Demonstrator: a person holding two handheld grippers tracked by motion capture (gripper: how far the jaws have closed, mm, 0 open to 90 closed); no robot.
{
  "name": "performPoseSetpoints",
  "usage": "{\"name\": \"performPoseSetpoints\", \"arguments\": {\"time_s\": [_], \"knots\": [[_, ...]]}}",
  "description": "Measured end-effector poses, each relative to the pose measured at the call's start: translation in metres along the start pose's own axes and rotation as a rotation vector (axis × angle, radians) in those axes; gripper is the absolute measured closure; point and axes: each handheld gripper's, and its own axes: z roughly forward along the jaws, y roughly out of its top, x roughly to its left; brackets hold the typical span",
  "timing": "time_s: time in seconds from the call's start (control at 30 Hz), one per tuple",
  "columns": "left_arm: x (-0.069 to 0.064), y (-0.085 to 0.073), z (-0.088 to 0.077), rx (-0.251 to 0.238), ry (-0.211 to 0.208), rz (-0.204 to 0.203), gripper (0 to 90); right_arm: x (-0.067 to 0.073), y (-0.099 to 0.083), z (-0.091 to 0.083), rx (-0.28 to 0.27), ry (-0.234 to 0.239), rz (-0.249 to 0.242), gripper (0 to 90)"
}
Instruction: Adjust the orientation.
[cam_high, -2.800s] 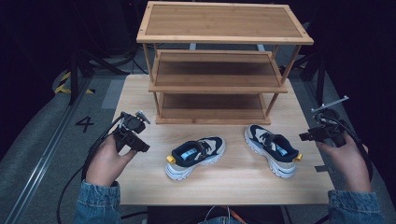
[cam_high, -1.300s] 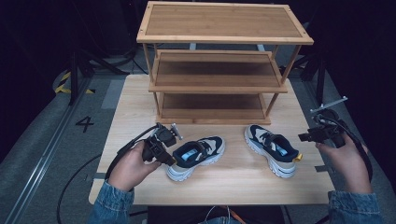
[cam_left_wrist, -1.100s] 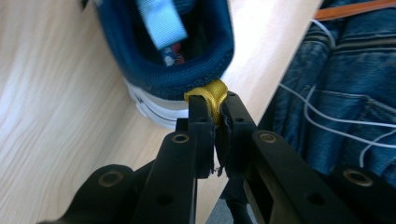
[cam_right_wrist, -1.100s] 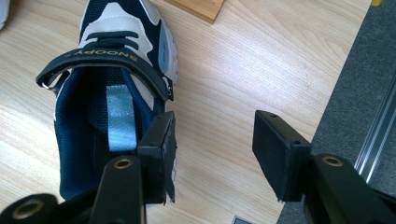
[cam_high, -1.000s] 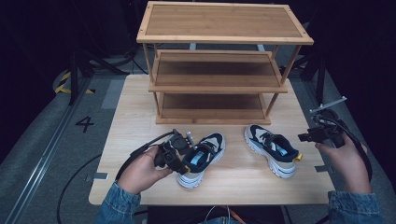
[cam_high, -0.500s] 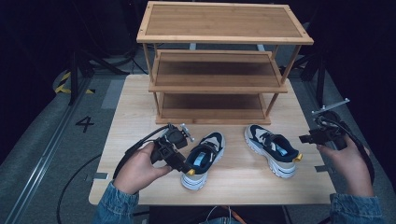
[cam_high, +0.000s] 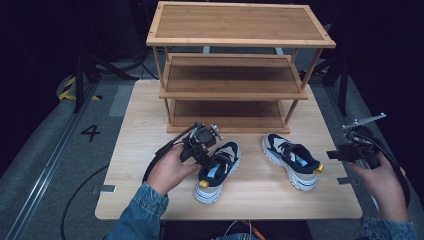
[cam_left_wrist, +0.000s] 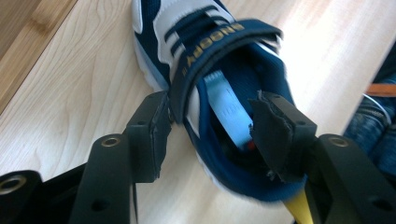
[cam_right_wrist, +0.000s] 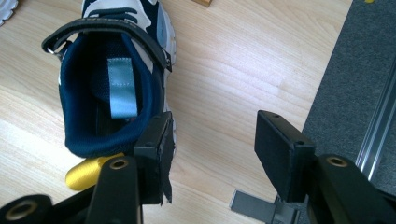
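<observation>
Three-tier wooden shoe rack (cam_high: 235, 60) is standing at the far side of the light wooden table (cam_high: 145, 125); "4" is marked on the grey floor (cam_high: 45, 150) to the left. Two navy-and-white sneakers are sitting in front of the rack. The left sneaker (cam_high: 217, 167) is reading "SNOOPY" in gold on its strap, with a pale blue tongue label whose print is too small to tell. The left gripper (cam_high: 205, 157) is straddling its collar, one jaw inside, one outside. The right sneaker (cam_high: 292, 160) is lying just beside the right gripper (cam_high: 337, 154), jaws spread wide, holding nothing.
</observation>
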Motion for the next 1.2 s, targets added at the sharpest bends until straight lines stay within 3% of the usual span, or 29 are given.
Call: {"name": "performPoseSetpoints", "arguments": {"time_s": [0.13,0.2,0.23,0.33,0.43,0.6,0.8,0.97,1.03,1.1,1.2], "knots": [[0.002,0.008,0.014,0.015,0.036,0.019,43.4,0.001,-0.003,-0.001,-0.003,0.002,-0.003,47.3],[0.004,0.011,0.02,0.025,0.027,0.017,46.7,0.0,-0.004,-0.002,-0.006,0.003,0.002,47.3],[0.005,0.013,0.026,0.044,0.027,-0.006,49.8,0.0,-0.005,-0.002,-0.005,0.003,0.007,47.3],[0.004,0.014,0.028,0.037,0.044,0.016,55.4,0.001,-0.005,-0.002,-0.007,0.001,0.004,47.3],[0.004,0.014,0.026,0.012,0.04,0.024,67.1,0.001,-0.004,-0.002,-0.011,0.004,-0.002,47.3],[0.002,0.013,0.025,0.01,0.059,0.015,70.4,0.001,-0.004,-0.001,-0.007,0.003,-0.005,47.3],[0.012,0.008,0.019,0.004,0.095,-0.047,71.2,0.0,-0.004,-0.001,-0.011,0.006,-0.001,47.3],[0.028,-0.001,0.015,0.0,0.151,-0.139,71.1,0.001,-0.003,0.0,-0.011,0.006,-0.005,47.2],[0.038,-0.005,0.016,-0.001,0.132,-0.171,70.3,0.002,-0.002,0.001,-0.009,0.009,-0.007,47.1],[0.039,-0.007,0.016,-0.007,0.115,-0.189,69.1,0.003,-0.001,0.001,-0.009,0.007,-0.009,47.1],[0.039,-0.009,0.011,-0.039,0.111,-0.195,57.5,0.003,-0.001,0.001,-0.007,0.006,-0.012,47.1]]}}
